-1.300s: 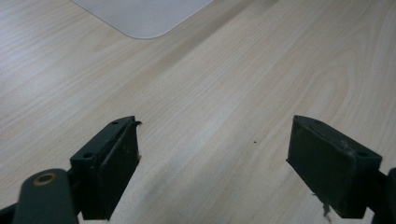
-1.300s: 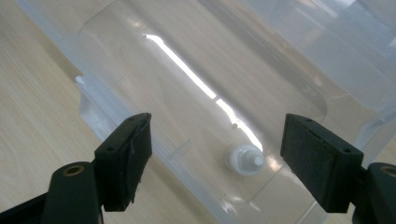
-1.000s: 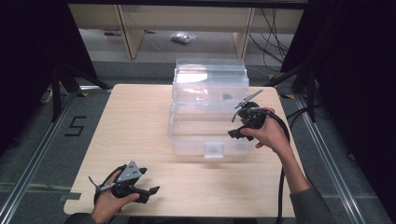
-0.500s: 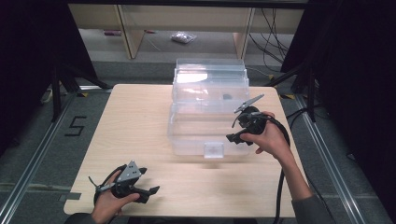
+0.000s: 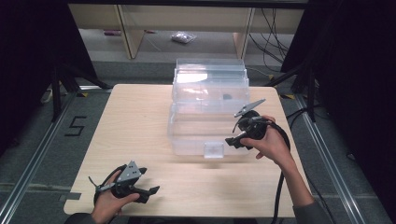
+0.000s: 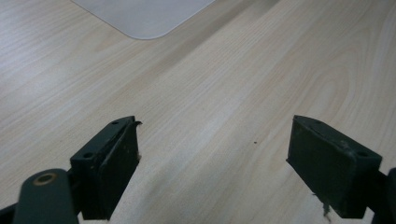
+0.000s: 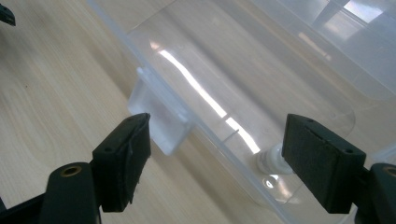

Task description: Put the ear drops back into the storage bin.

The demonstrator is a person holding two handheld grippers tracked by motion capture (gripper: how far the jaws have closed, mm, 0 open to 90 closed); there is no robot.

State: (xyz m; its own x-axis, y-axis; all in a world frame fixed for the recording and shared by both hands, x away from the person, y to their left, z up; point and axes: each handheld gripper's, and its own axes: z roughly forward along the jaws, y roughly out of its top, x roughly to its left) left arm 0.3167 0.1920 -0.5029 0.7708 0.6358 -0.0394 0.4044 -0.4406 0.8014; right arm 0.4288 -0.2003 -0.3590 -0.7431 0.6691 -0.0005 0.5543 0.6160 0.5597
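The clear, rectangular plastic storage box (image 5: 208, 109) stands at the table's centre toward 12 o'clock, its lid closed. A small translucent plastic latch tab (image 5: 214, 150) projects from the box's near wall at 6 o'clock. The right gripper (image 5: 232, 141) hovers just beside that wall, at 3 o'clock of the tab; its jaws stand wide apart, gripping nothing, with the tab between them in the right gripper view. The left gripper (image 5: 150, 192) rests on the pale wooden table (image 5: 140, 121) at 7 o'clock, well apart from the box, jaws spread, nothing between them.
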